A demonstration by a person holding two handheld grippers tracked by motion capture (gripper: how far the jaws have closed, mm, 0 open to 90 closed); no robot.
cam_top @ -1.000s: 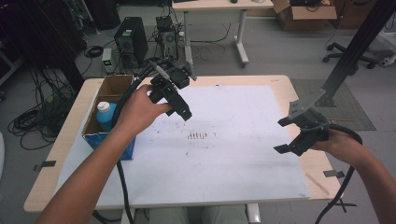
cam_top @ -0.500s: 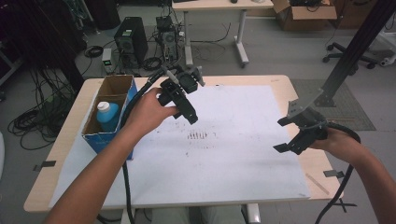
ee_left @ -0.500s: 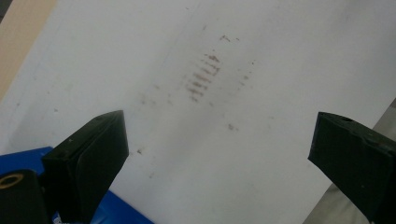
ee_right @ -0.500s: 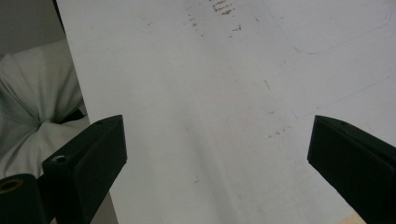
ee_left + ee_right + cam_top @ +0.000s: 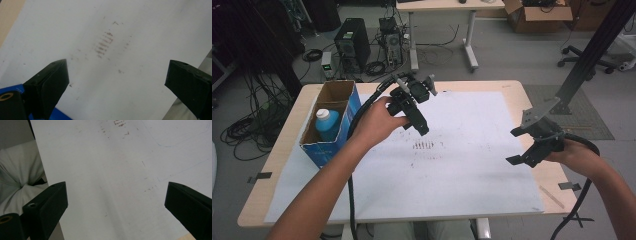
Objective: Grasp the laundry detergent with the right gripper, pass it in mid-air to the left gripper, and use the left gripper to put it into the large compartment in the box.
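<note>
left tongs (image 5: pixel 421 127) wide, empty, over the table (image 5: pixel 492 87) centre | bottle (image 5: pixel 328 124) upright in box (image 5: pixel 343 90), far-left of them, your left's nearer | right tongs (image 5: pixel 523 146) wide too

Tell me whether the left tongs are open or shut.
Open: the left tongs show both black jaws spread wide, with stained white paper between them, gripping nothing.

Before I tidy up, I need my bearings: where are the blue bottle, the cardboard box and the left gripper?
blue bottle (image 5: pixel 328 125), high view, on its body.
cardboard box (image 5: pixel 352 102), high view, on its blue side wall.
left gripper (image 5: pixel 422 131), high view, at its jaw tips.
</note>
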